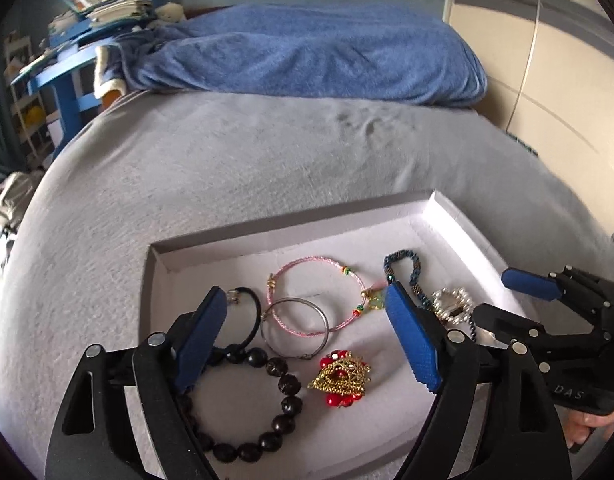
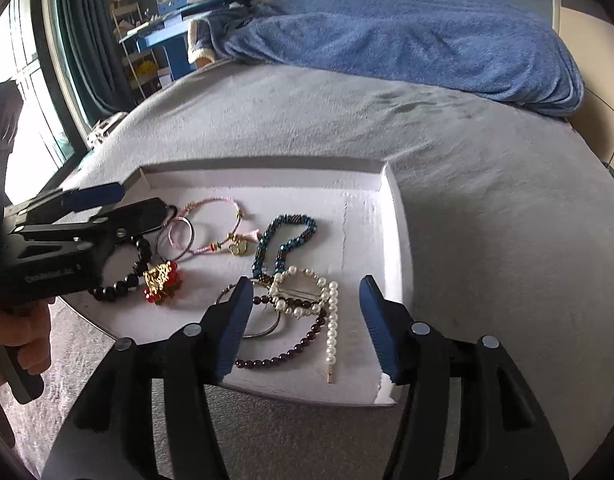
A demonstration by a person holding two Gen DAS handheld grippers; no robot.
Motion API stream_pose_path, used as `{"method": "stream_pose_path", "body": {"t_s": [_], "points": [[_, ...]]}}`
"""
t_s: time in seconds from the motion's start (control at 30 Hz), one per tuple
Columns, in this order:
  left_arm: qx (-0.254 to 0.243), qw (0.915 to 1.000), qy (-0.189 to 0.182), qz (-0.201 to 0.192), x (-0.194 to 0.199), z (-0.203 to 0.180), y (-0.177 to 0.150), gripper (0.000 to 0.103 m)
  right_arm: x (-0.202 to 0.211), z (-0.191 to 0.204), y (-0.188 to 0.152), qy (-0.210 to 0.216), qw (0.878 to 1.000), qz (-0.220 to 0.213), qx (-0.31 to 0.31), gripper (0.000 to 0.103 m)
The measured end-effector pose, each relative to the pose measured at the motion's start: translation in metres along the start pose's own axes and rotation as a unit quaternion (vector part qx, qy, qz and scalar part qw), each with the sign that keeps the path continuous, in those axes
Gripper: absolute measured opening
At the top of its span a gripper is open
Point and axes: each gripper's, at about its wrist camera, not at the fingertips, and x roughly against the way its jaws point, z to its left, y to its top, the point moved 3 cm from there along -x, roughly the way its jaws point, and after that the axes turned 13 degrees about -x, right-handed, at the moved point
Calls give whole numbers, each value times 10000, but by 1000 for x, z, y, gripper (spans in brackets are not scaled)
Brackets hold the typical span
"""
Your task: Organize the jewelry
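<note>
Both hand-held grippers, left [image 1: 307, 334] and right [image 2: 307, 326], spread apart, holding nothing, over jewelry in the white tray [image 2: 399, 220] on the bed. Risky: pearl clip [image 2: 303, 292] tangled with garnet strand [image 2: 291, 350], could drag along.

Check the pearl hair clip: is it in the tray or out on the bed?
In. The pearl hair clip lies flat on the white tray floor near its right wall, beside the pearl ring.

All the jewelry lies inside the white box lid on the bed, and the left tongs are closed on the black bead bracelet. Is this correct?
Not quite. The left tongs are open, holding nothing; the black bead bracelet lies loose in the white box lid, as the left wrist view shows. The rest is correct.
</note>
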Motion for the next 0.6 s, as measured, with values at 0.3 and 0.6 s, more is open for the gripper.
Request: {"method": "stream_pose_path", "body": {"t_s": [0.3,0.6], "points": [[67,9983,227,-525,45,-2,-19,95,36,0,-7,73,9979,-647,-23,87],[561,9916,525,-1041,86,-18,-51,97,61,1,-29,100,9943,-1051,168,97]]}}
